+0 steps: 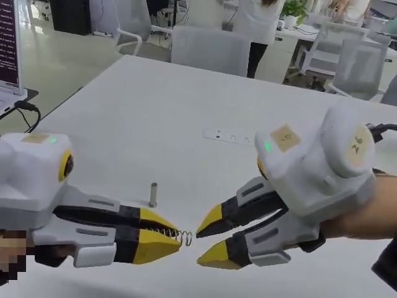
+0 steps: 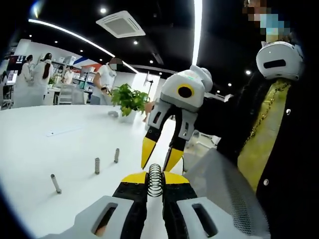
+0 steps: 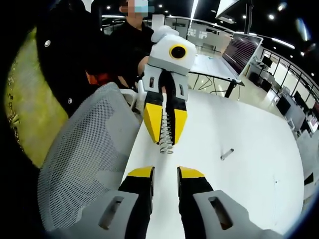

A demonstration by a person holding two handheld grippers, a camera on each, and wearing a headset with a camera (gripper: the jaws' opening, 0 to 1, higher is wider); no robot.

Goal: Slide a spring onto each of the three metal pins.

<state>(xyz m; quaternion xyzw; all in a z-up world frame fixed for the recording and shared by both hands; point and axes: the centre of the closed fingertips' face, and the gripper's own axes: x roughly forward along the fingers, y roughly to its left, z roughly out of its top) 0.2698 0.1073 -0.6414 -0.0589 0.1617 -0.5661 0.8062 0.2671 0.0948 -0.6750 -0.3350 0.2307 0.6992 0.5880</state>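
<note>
My left gripper [image 1: 178,236] is shut on a small metal spring [image 1: 185,236], whose free end pokes out past the yellow fingertips. In the left gripper view the spring [image 2: 155,180] stands clamped between the jaws. My right gripper [image 1: 200,247] faces it tip to tip, open and holding nothing, a short gap from the spring's end. From the right gripper view, the right gripper [image 3: 165,173] points at the spring [image 3: 166,133] in the left gripper [image 3: 165,142]. One pin [image 1: 153,194] stands upright on the white table behind the grippers. Three pins [image 2: 55,183] [image 2: 97,165] [image 2: 116,155] stand in a row; the middle one looks ribbed.
A white power strip [image 1: 231,136] lies further back on the table [image 1: 155,112]. A laptop [image 1: 9,56] and its cable [image 1: 28,110] sit at the far left edge. A grey mesh chair [image 3: 84,164] stands by the near table edge. Office chairs and people are beyond the table.
</note>
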